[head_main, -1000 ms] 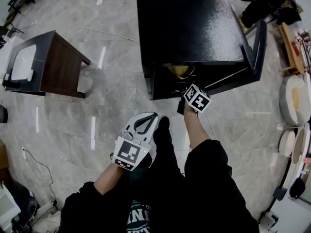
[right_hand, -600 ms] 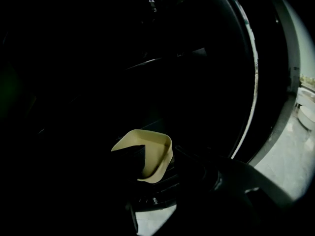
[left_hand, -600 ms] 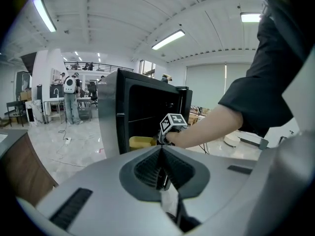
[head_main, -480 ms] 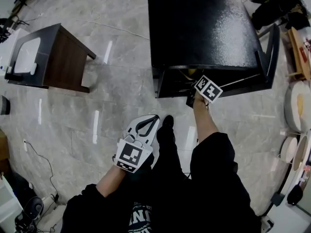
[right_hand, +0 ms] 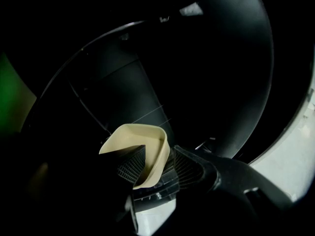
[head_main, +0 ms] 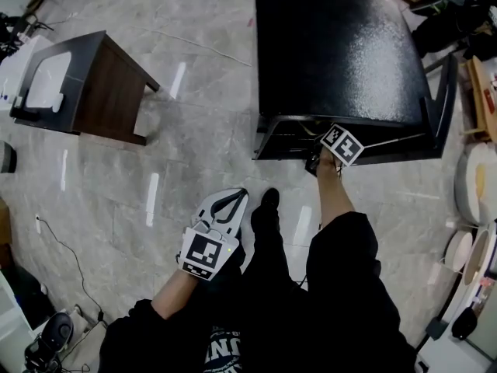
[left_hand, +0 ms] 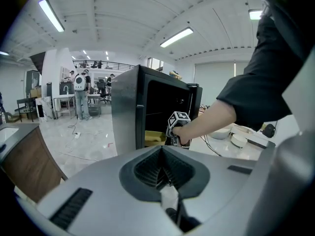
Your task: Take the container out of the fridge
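A black mini fridge (head_main: 342, 45) stands on the floor with its door (head_main: 444, 92) swung open to the right. My right gripper reaches into its opening; in the head view only the gripper's marker cube (head_main: 342, 144) shows. Inside the dark fridge, my right gripper (right_hand: 160, 168) is shut on the near wall of a cream container (right_hand: 147, 141), one jaw inside it and one outside. The left gripper view shows the container (left_hand: 155, 137) low in the fridge (left_hand: 125, 107). My left gripper (head_main: 237, 196) hangs shut and empty by my left knee.
A dark wooden side table (head_main: 78, 92) with a white pad on top stands at the left. White bowls and plates (head_main: 475, 181) lie along the right edge. A cable (head_main: 70, 263) runs over the tiled floor at lower left.
My right gripper has pushed further into the fridge opening, and the container is no longer seen from the head view. The left gripper has barely moved.
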`<state>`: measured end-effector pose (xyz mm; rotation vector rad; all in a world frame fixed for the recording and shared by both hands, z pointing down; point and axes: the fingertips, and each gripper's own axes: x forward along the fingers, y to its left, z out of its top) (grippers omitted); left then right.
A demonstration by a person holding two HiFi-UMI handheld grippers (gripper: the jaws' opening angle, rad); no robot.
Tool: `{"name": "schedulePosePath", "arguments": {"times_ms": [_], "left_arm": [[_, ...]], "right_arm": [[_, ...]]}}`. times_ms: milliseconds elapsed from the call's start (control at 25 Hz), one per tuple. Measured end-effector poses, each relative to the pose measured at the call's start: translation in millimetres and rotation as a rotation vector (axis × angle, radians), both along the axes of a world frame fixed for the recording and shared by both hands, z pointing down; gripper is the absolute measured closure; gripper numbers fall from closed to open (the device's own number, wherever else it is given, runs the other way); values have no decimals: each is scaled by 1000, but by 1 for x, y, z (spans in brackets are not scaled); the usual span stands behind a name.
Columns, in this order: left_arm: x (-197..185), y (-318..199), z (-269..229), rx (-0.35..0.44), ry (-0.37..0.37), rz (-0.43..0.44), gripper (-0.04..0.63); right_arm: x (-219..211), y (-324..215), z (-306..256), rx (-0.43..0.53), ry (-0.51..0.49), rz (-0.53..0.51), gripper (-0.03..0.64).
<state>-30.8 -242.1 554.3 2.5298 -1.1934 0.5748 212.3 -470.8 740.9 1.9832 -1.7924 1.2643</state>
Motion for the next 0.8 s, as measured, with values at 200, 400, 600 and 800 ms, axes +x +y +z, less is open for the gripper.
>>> {"name": "schedulePosePath", "arguments": {"times_ms": [200,400,600,800], "left_arm": [[-7,1,4,-10,-5,-16,581],[-10,0,3,-7,-10,-26,581],[-17,0,-1,-8,-8,-31,581],[-16,0,-6,-2,2,-28,581]], "right_arm": [[-4,1,9,-41,-17,-19,453],[-6,11,20,-97,-46,-8,535],[-9,15,16,-113,-56,-8,569],[-11,28,13,-135,-69,-18,571]]}}
